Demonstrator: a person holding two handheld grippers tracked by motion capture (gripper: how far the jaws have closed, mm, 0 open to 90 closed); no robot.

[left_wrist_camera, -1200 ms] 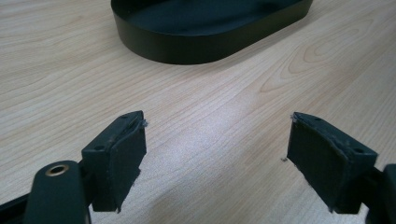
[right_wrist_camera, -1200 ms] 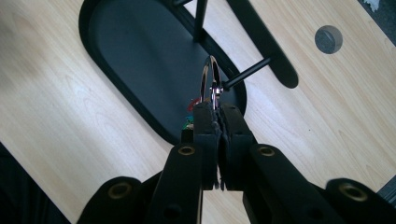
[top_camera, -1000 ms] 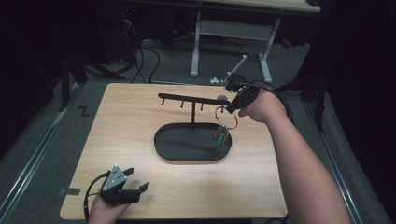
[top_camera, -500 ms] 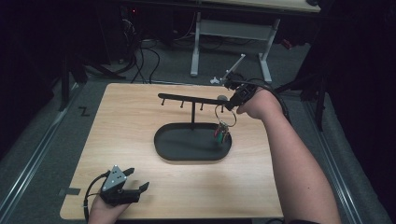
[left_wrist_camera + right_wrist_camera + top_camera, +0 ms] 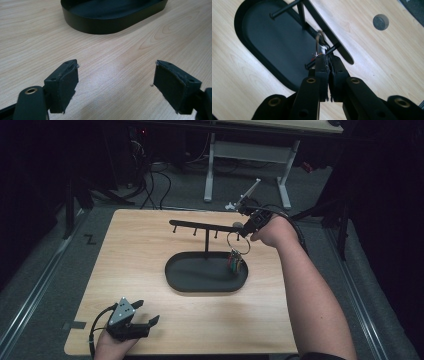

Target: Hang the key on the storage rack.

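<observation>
A black stand has an oval tray (image 5: 172, 282) as its base and a horizontal bar (image 5: 200, 226) with short pegs. My right gripper (image 5: 245, 231) is at the bar's right end, shut on a metal key ring (image 5: 238, 242). Several coloured keys (image 5: 236, 262) hang from the ring over the tray's right end. In the right gripper view the jaws (image 5: 327, 58) are pressed together on the ring (image 5: 319, 37), right beside a peg (image 5: 332, 50) of the bar. My left gripper (image 5: 146, 312) rests at the table's front left, open and holding nothing (image 5: 116, 65), pointing toward the tray (image 5: 100, 25).
The wooden table (image 5: 140, 250) has a round grey plug (image 5: 380, 21) just behind the bar's right end. Beyond the far edge are the white legs of a desk (image 5: 210, 175) and cables on the floor. Bare wood lies between the tray and the left gripper.
The right gripper with the ring has edged slightly left toward the bar's end. The left gripper has stayed put.
</observation>
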